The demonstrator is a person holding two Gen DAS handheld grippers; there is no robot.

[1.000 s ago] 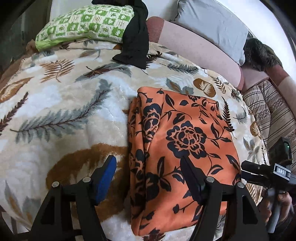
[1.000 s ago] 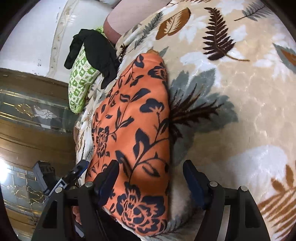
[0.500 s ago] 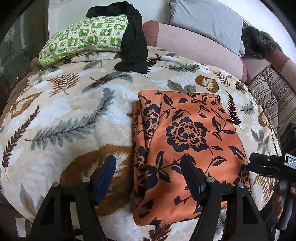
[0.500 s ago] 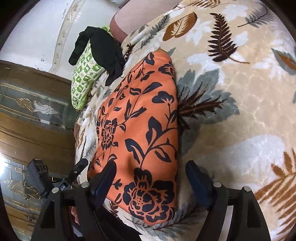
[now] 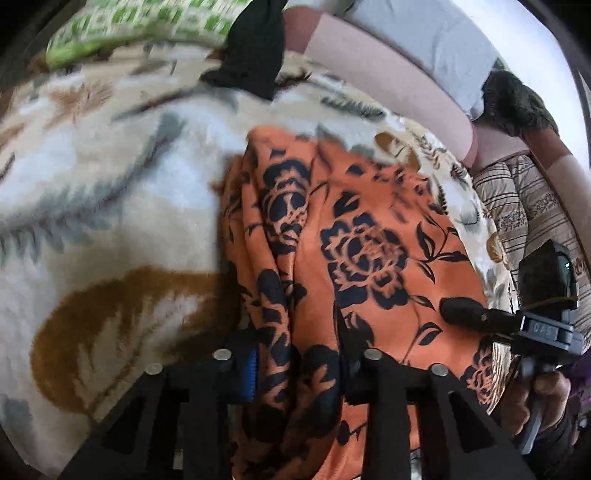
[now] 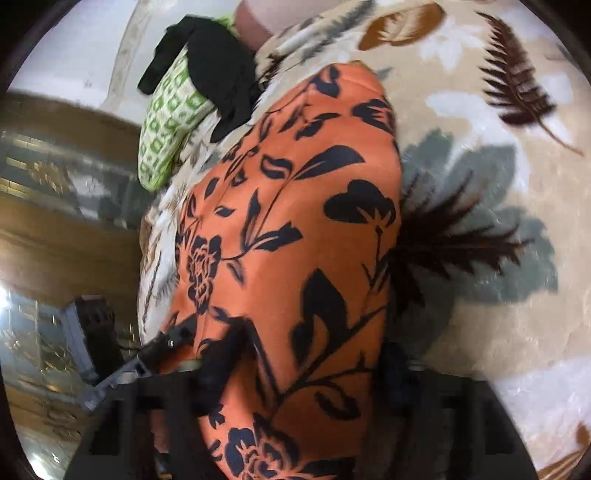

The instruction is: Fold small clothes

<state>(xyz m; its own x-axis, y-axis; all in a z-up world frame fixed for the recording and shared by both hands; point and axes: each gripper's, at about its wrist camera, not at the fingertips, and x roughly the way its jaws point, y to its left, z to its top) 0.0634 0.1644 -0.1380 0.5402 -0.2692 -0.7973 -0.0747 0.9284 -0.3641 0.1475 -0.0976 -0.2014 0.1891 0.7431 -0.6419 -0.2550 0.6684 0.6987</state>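
A folded orange garment with black flowers [image 5: 354,236] lies on a leaf-print blanket [image 5: 110,206]. My left gripper [image 5: 299,363] is shut on the garment's near left edge, cloth bunched between the fingers. The right gripper also shows in the left wrist view [image 5: 491,319], lying over the garment's right edge. In the right wrist view the garment [image 6: 295,229] fills the middle and my right gripper [image 6: 306,373] straddles its near edge, with cloth between the fingers; whether it is fully shut I cannot tell.
A green checked pillow [image 5: 147,26] with a black garment [image 5: 255,48] draped over it lies at the far edge. Pink bolsters [image 5: 388,74], a grey pillow [image 5: 424,33] and a striped cushion [image 5: 535,206] line the back right. A wooden headboard [image 6: 55,221] stands beside the bed.
Both grippers have moved forward onto the garment's near edge. The left gripper's fingers have closed on the cloth. The right gripper's fingers have narrowed around it.
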